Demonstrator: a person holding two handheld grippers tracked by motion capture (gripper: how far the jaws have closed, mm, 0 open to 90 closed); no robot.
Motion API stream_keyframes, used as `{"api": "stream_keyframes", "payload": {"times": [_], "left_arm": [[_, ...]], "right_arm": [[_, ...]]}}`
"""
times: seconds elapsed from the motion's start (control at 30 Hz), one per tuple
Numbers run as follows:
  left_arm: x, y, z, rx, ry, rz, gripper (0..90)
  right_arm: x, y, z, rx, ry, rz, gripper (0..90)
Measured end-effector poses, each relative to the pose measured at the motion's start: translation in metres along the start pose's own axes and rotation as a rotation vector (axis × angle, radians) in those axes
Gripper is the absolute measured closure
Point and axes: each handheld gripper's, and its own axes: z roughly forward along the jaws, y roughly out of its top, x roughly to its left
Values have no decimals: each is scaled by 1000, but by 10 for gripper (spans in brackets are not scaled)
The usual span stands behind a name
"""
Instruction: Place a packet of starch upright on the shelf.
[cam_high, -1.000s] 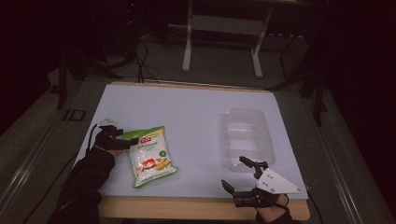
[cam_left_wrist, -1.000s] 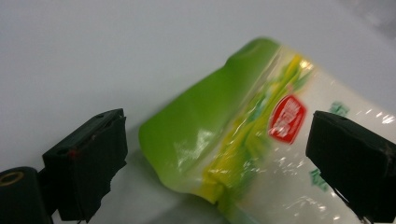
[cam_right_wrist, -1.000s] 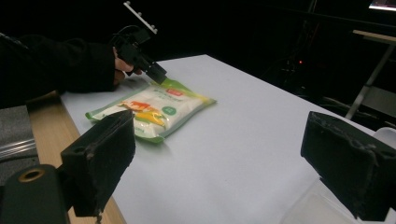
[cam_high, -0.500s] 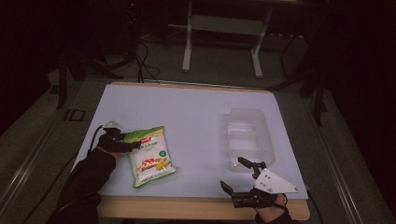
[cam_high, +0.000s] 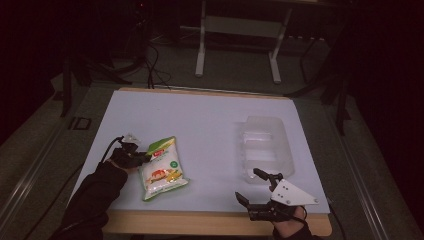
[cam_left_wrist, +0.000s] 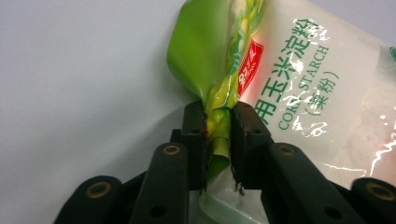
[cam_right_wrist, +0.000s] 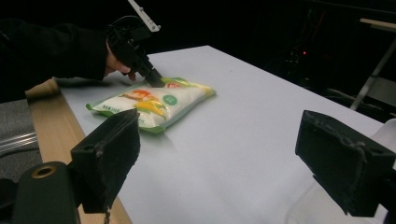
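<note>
A green and white corn starch bag lies flat on the white table top at the front left. My left gripper is shut on the bag's top left edge; in the left gripper view the crumpled green edge is pinched between the jaws. My right gripper stands open near the front right edge, with nothing between its jaws. From the right gripper view the bag and the left gripper show farther off. A clear plastic tray rests just beyond the right gripper.
The table's wooden front edge runs along the bottom. Metal stand legs and cables lie on the dark floor behind the table. Open white surface lies between the bag and the tray.
The bag and the left gripper have shifted slightly right and toward the front. The right gripper has barely moved.
</note>
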Motion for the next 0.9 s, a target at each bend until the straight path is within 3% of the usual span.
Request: {"api": "stream_keyframes", "payload": {"times": [0.27,0.63,0.9], "left_arm": [[-9,6,-15,-48,38,53,812],[-31,17,-51,-152,27,85,814],[-44,19,-66,-182,29,119,817]], "right_arm": [[-4,-1,-1,0,-3,11,142],[-7,-2,-1,2,-3,22,140],[-6,-1,-1,3,-1,19,142]]}}
